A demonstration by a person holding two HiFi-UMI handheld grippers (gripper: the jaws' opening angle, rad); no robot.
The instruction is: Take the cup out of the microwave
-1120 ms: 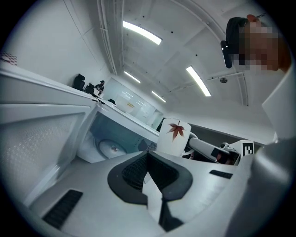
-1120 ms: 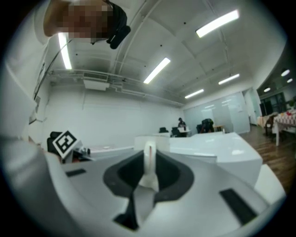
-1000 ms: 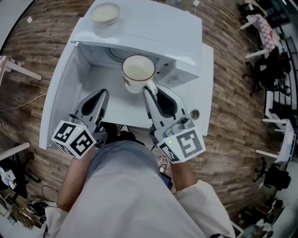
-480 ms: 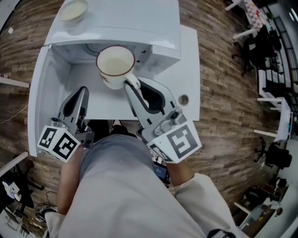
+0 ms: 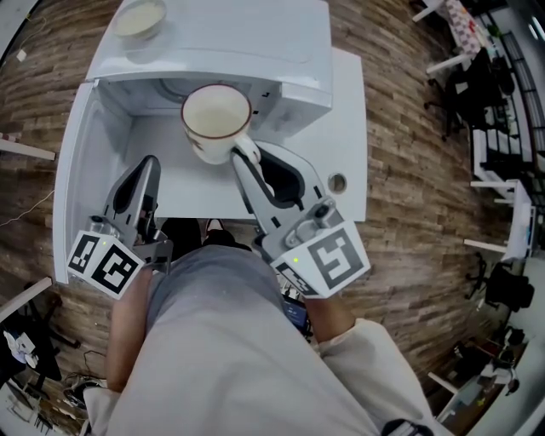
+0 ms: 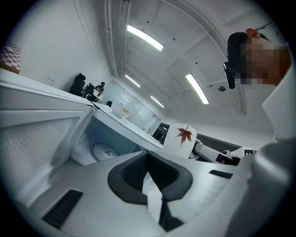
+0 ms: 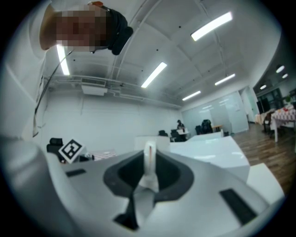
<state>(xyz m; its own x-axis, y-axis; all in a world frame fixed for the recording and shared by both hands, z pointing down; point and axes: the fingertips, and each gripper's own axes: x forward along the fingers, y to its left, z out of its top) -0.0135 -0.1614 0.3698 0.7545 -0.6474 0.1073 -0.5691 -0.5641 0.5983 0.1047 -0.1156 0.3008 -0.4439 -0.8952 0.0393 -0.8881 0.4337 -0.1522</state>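
Observation:
The white cup (image 5: 215, 119), with a red leaf on its side (image 6: 181, 138), hangs just in front of the open microwave (image 5: 255, 43), at its cavity mouth. My right gripper (image 5: 243, 158) is shut on the cup's handle, which shows as a thin white strip (image 7: 149, 155) between the jaws in the right gripper view. My left gripper (image 5: 148, 164) is lower left of the cup, apart from it, over the white table in front of the cavity. Its jaws are shut with nothing between them (image 6: 150, 183).
The microwave door (image 5: 72, 170) stands swung open at the left, close beside my left gripper. A small bowl (image 5: 139, 19) sits on the microwave's top. The white table (image 5: 349, 128) runs on to the right, with a small round fitting (image 5: 337, 181) in it. Wooden floor lies around.
The head view has shifted, so the microwave sits further left and higher in the picture. The cup stays in my right gripper before the opening. Neither gripper has visibly moved against the microwave.

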